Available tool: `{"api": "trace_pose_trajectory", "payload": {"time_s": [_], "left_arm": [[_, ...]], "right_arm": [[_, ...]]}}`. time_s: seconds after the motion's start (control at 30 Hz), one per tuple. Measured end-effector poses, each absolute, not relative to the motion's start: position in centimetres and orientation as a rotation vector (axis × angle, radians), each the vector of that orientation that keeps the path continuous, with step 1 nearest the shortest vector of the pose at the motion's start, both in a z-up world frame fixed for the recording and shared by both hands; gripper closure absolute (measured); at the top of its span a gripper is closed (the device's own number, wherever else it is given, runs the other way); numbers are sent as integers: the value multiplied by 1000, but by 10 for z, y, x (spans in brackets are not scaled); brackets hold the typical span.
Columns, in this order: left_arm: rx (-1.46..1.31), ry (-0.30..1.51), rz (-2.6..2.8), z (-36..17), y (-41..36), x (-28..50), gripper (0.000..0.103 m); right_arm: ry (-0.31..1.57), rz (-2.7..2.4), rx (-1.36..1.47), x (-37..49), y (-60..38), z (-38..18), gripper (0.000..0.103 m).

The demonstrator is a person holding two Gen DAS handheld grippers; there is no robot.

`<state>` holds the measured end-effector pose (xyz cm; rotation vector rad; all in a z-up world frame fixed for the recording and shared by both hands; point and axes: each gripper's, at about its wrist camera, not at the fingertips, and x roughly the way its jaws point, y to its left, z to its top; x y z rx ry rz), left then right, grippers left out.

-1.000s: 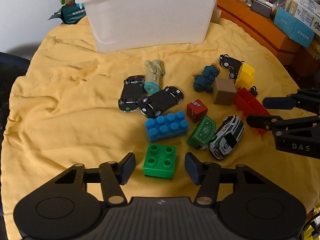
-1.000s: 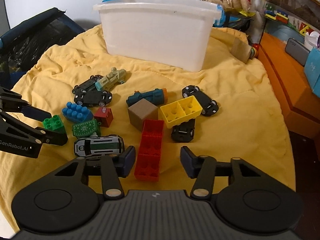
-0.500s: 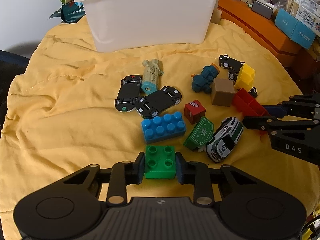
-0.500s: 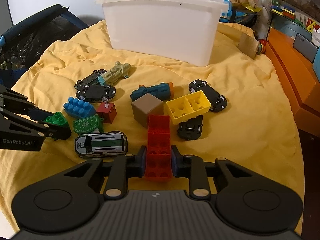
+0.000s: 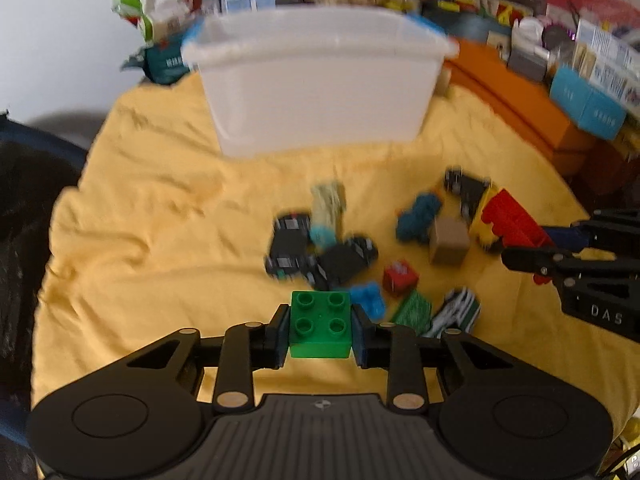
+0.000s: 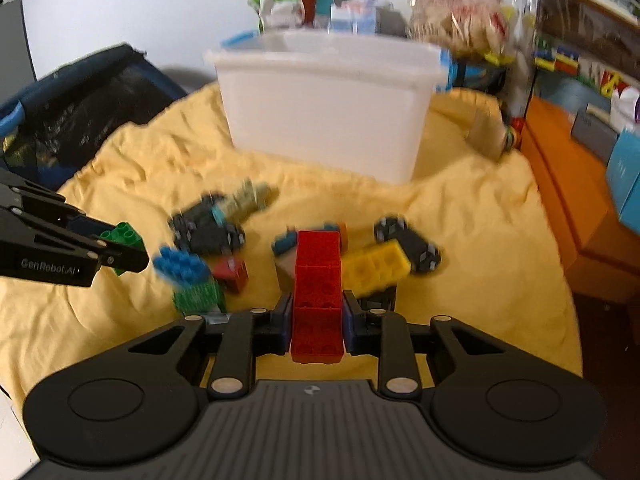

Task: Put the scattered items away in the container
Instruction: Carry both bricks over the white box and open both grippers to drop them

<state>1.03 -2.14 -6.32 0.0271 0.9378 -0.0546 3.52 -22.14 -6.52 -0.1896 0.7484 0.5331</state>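
Observation:
My left gripper (image 5: 320, 330) is shut on a green four-stud brick (image 5: 319, 322) and holds it above the yellow cloth; it also shows in the right wrist view (image 6: 124, 240). My right gripper (image 6: 317, 322) is shut on a long red brick (image 6: 318, 288), lifted off the cloth; that brick also shows in the left wrist view (image 5: 512, 220). The white plastic container (image 5: 316, 80) stands at the back of the cloth, open at the top. Scattered below are black toy cars (image 5: 292, 244), a blue brick (image 6: 180, 266), a yellow brick (image 6: 376, 266), a brown cube (image 5: 448, 240) and a small red block (image 5: 400, 278).
The yellow cloth (image 5: 160, 220) covers the work surface. An orange box (image 6: 568, 184) and stacked cartons (image 5: 588, 76) stand on the right. Snack bags (image 5: 160, 4) lie behind the container. A dark bag (image 6: 80, 104) sits at the left edge.
Both grippers closed on their bricks, green on the left and red on the right, and have lifted them up off the cloth. The views now tilt toward the container.

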Motion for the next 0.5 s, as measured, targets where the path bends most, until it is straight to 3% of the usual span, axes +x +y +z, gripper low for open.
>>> {"api": "trace_pose_trajectory", "payload": {"time_s": [0.5], "left_arm": [[9, 819, -25, 42, 8, 102, 69]], "right_arm": [[559, 512, -139, 121, -201, 38, 76]]}}
